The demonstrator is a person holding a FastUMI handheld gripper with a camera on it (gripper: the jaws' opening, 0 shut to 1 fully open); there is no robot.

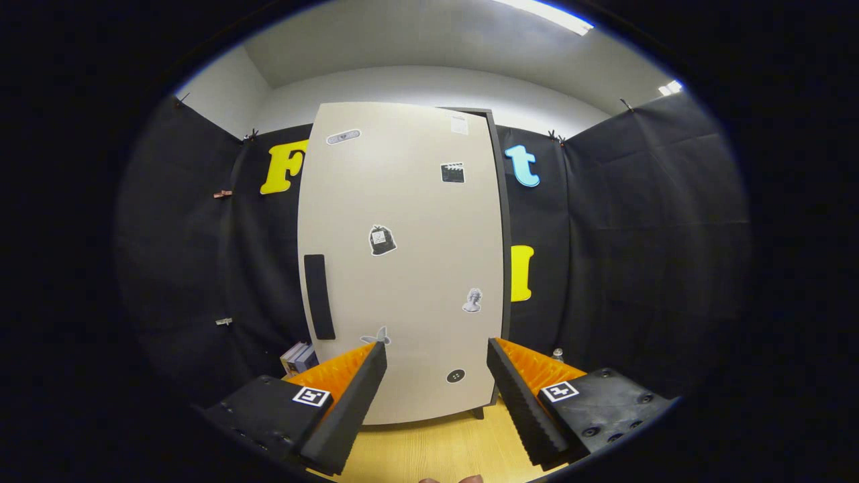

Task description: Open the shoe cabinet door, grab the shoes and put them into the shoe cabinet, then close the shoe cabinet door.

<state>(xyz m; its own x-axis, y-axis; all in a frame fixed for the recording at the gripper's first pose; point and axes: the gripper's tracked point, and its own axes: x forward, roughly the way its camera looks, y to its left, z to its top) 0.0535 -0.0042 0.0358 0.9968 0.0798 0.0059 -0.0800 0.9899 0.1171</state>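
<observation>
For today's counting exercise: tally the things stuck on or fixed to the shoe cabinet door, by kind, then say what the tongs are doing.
Stickers: 7
Door handle: 1
Total: 8
The tongs are open, empty, facing the shut shoe cabinet door.

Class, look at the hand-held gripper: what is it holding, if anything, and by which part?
Nothing. The hand-held gripper is open, fingers apart and empty; the shut cabinet door and its dark handle lie beyond them.

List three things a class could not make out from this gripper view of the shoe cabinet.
- Cabinet inside: hidden behind the shut door.
- Stickers on the door: too small to read.
- Stacked items beside the cabinet: partly hidden by a finger of the open tongs.
</observation>
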